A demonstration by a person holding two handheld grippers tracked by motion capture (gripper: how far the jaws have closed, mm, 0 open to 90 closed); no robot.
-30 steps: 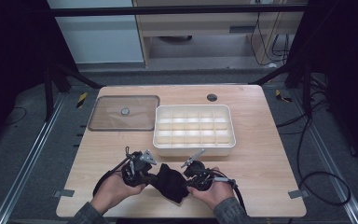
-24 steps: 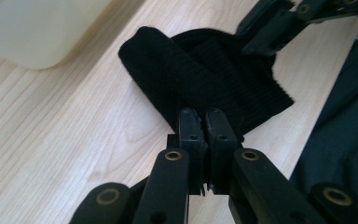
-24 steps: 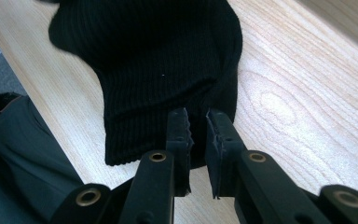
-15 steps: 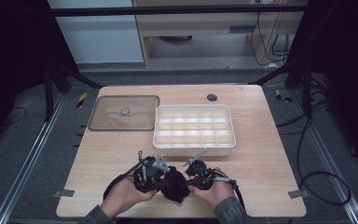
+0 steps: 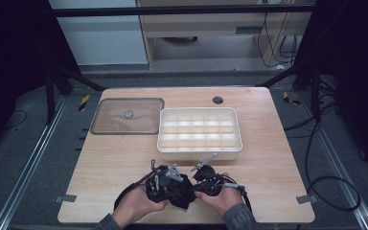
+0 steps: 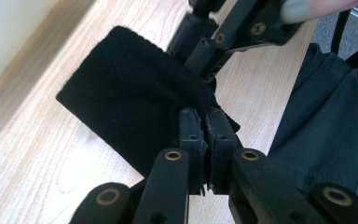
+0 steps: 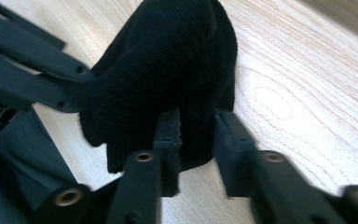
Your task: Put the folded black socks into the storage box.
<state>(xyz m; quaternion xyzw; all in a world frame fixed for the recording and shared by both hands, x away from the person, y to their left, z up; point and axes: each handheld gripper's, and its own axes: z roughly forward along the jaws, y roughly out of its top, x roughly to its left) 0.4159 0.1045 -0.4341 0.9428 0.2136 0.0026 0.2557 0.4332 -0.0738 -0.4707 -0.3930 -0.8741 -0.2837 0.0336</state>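
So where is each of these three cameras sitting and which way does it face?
High view: above the person's side, looking forward and down on the pale wooden table; both hands show.
Left gripper view: on the left gripper, fingers shut on the black knitted cloth.
Right gripper view: on the right gripper, fingers parted around that cloth.
All views share cloth and table.

Light wood table [image 5: 124, 158], rounded corners. Clear flat lid [image 5: 127, 116] with a small centre knob lies near the far left corner. White compartment tray [image 5: 200, 152] sits beside it at mid-table, just apart. Small dark round grommet [image 5: 217, 100] at the far edge. Black cloth [image 5: 181, 194] rests on the surface at the middle of the near edge.
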